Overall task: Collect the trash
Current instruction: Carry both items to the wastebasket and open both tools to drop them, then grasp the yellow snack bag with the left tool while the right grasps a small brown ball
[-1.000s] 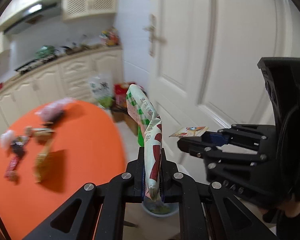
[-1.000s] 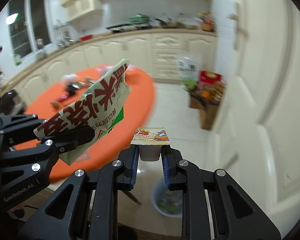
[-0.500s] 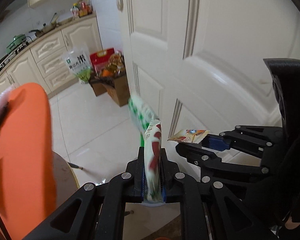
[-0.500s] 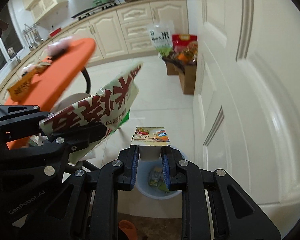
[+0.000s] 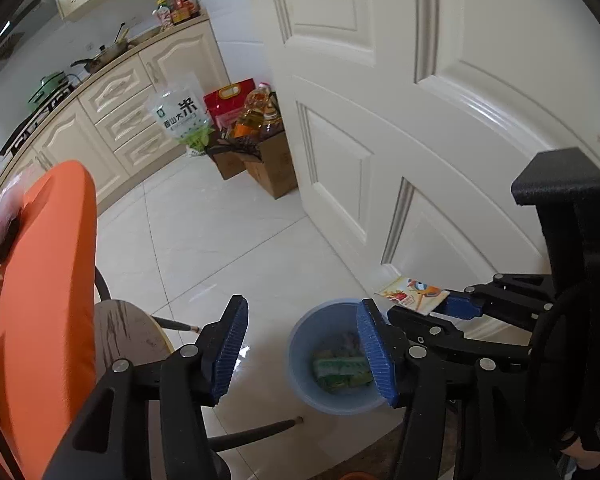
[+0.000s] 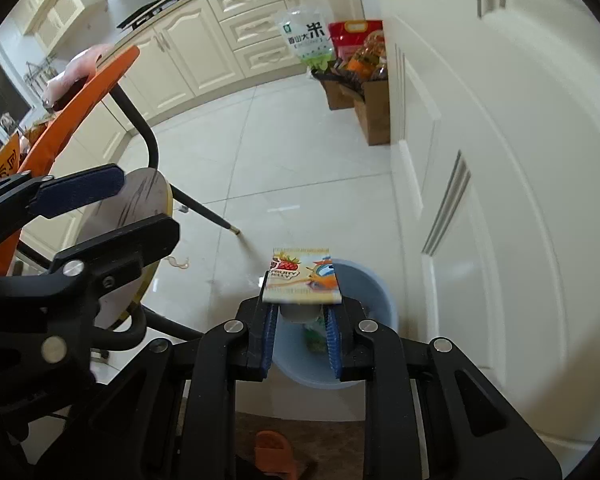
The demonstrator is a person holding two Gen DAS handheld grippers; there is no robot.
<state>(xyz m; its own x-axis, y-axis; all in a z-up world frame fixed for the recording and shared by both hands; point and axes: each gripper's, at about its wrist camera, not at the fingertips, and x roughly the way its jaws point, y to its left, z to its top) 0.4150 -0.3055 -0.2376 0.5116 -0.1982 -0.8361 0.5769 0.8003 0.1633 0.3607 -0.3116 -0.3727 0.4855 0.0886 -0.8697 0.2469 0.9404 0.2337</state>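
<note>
Here, a white panelled door (image 5: 380, 92) fills the view from twelve to three o'clock, the orange desk (image 5: 52, 280) at nine. On the tiled floor (image 5: 220, 232) at five o'clock stands a blue bin (image 5: 300, 368) with a green wrapper (image 5: 340, 368) inside. The left gripper (image 5: 300, 352) has just been opening; its jaws stand apart, empty, above the bin. The right gripper (image 6: 300, 328) is clamped on a small jelly cup (image 6: 302, 276), held over the bin's rim.
</note>
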